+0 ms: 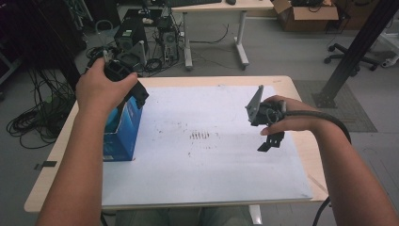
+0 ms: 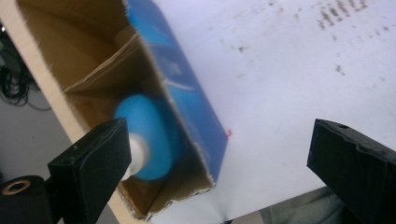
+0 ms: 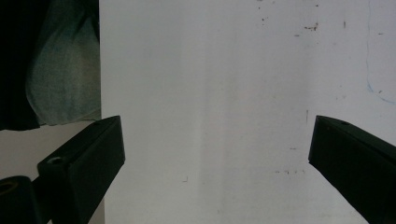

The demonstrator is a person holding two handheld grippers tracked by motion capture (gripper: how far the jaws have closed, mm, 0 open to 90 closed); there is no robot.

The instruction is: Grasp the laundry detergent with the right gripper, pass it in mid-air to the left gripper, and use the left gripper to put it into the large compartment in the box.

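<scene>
Your left claw [image 2: 219,154] hangs wide above the open blue cardboard box [image 1: 123,129] at left of frame; the blue bottle [image 2: 149,137] sits inside, ungrasped. Your right claw [image 1: 269,141], wide, idles at right.

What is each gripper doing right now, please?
Left gripper: jaws open, holding nothing, above the open blue box.
Right gripper: jaws open, holding nothing, over the white sheet.
</scene>
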